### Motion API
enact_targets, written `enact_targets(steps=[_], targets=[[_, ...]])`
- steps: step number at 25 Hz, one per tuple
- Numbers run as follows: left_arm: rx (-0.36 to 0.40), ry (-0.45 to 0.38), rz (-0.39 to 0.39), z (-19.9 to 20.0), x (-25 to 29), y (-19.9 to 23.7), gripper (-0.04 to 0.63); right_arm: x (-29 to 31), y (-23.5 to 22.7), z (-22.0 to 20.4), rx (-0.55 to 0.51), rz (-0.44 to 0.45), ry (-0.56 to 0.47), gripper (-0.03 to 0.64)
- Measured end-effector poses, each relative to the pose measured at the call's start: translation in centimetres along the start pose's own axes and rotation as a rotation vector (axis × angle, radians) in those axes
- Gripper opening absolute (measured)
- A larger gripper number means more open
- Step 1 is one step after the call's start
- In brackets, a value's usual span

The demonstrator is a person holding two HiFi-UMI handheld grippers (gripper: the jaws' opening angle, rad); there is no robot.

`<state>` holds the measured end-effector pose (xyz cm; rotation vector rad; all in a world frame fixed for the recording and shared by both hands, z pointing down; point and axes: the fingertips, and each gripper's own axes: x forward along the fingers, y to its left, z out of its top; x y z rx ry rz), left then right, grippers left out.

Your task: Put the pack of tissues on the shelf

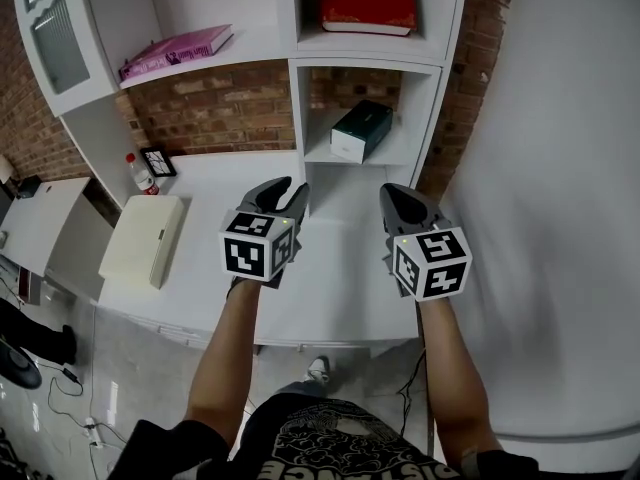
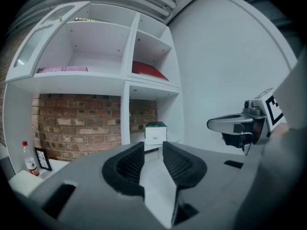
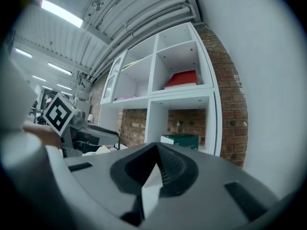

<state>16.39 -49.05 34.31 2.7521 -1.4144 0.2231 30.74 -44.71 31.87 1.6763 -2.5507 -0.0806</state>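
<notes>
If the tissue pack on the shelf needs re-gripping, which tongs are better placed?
Probably left: the left tongs stand open and empty, lined up with the tissue pack; the right tongs are shut.

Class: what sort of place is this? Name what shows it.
Probably a home-style corner staged inside a workshop: a white shelf unit with books against a brick wall, under bare pipes and strip lights.
</notes>
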Motion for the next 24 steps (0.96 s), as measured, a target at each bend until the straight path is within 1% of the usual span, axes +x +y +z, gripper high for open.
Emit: enact_targets(steps=[3, 9, 12, 18, 24], targets=[[0.016, 0.0, 0.001, -0.1, -0.7, -0.1, 0.082, -0.2, 0.6, 0.1, -0.006, 0.004, 0.0, 0.003], [0.035, -0.002, 0.011, 0.5, -1.5, 0.1, 0.011, -0.6, 0.8, 0.7, -0.004, -0.005, -0.01, 0.003], [0.048, 0.01, 0.007, 0.5, -1.6, 0.1, 0.009, -0.7, 0.6, 1.0, -0.004, -0.011, -0.013, 0.003], [0.035, 0.011, -0.008, 0.5, -1.5, 0.0, 0.008, -0.6, 0.4, 1.1, -0.002, -0.016, -0.015, 0.003], [0.024, -0.002, -0.002, 0.9, -1.5, 0.2, 0.008, -0.4, 0.4, 1.5, -0.006, -0.013, -0.019, 0.003]])
